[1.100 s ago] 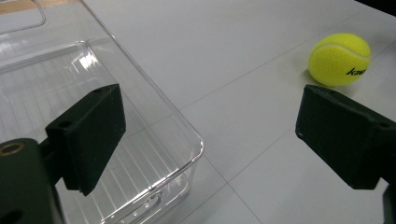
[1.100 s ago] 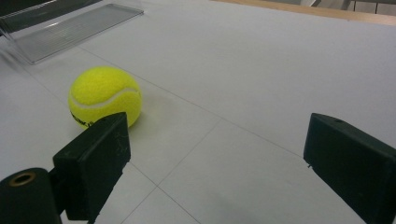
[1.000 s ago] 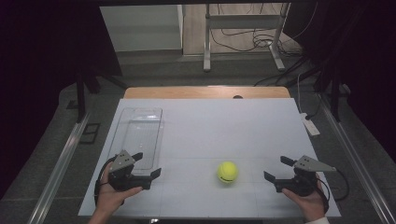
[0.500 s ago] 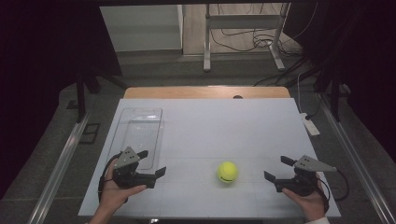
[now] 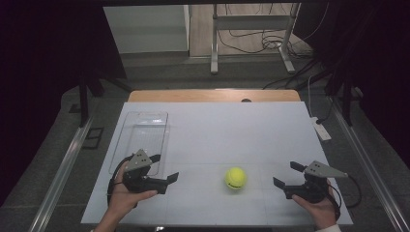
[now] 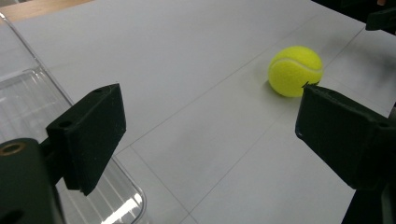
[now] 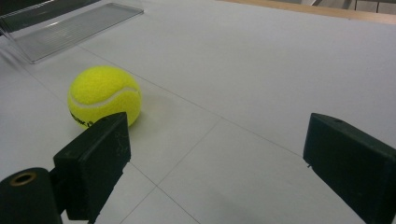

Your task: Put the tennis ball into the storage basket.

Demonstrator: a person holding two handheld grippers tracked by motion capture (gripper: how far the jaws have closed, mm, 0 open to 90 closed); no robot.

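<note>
Tennis ball (image 5: 235,178) sits low and just right of centre in the high view, alone on the white table (image 5: 227,130), between your two hands; your left gripper (image 5: 162,180) at lower left points its spread, empty jaws toward it, and your right gripper (image 5: 285,178) at lower right does the same from the other side, also wide and holding nothing; I judge the ball lies free so that either hand can reach it; the clear tray (image 5: 141,140) lies at centre left, beside your left hand, with nothing in it, probably as the place for the ball.

In the left gripper view the ball (image 6: 295,70) shows at upper right, just above the right jaw, well apart from both pads; the tray's rim (image 6: 70,100) runs along the left edge, its ribbed floor bare.

In the right gripper view the ball (image 7: 104,96) rests at left, beyond the left jaw, untouched; the tray (image 7: 74,28) lies at upper left, empty.
</note>
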